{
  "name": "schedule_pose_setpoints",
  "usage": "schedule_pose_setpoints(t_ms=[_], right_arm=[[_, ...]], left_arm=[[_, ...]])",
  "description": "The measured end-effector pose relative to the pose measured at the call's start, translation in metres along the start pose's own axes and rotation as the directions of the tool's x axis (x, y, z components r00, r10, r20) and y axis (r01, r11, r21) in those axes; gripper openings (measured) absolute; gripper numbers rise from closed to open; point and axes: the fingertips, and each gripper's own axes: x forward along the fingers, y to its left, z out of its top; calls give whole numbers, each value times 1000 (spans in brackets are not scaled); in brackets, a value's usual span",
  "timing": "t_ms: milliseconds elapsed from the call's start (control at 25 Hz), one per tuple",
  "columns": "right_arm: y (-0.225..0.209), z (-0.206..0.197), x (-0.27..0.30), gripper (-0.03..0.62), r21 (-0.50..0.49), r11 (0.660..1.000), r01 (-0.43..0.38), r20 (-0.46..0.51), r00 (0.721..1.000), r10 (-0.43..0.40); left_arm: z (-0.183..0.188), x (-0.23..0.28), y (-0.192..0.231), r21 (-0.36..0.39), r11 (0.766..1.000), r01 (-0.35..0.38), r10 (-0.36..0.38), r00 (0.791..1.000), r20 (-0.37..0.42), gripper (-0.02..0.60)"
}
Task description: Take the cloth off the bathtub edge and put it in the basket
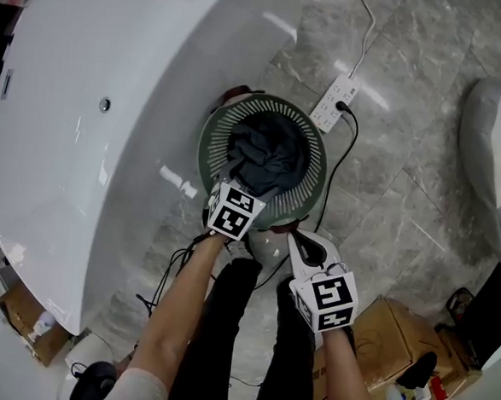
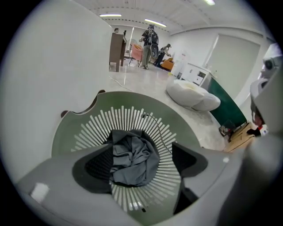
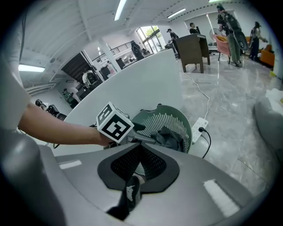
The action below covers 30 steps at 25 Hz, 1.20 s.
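Crumpled dark grey cloth (image 1: pixel 267 153) lies bunched inside the round green slatted plastic basket (image 1: pixel 205 145), just below and ahead of the left gripper (image 2: pixel 142 161). Its jaws stand wide, pads clear of the fabric. The right gripper (image 3: pixel 139 152) is pinched together and empty, near the basket's rim. A glossy white bathtub (image 1: pixel 112 100) curves at the left gripper's left. A white power strip (image 1: pixel 336 98) lies beyond the basket.

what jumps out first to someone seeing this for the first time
A round green basket stands beside the big white bathtub, with a crumpled dark grey cloth lying inside it. The left gripper hangs right over the basket with its fingers apart, while the right gripper is shut, lower in the head view.
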Motion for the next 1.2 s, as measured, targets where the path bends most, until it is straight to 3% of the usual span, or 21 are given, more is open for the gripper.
schedule_pose_setpoints(t_ms=[480,680,840,1200], right_arm=[[47,13,-60,2,-102,994,32,-53,998,-37],[65,27,-97,2,-106,990,92,-46,994,-97],[94,33,-127,2,-59,991,119,-34,992,-121],[162,64,-198,2,-79,984,160,-5,987,-161]], left_arm=[[6,-116,-30,-100,995,-5,12,998,63,451],[17,-168,-41,-121,993,12,1,995,104,451],[14,-229,-58,-108,994,6,5,994,108,451],[47,-366,-96,-130,991,31,-6,983,184,451]])
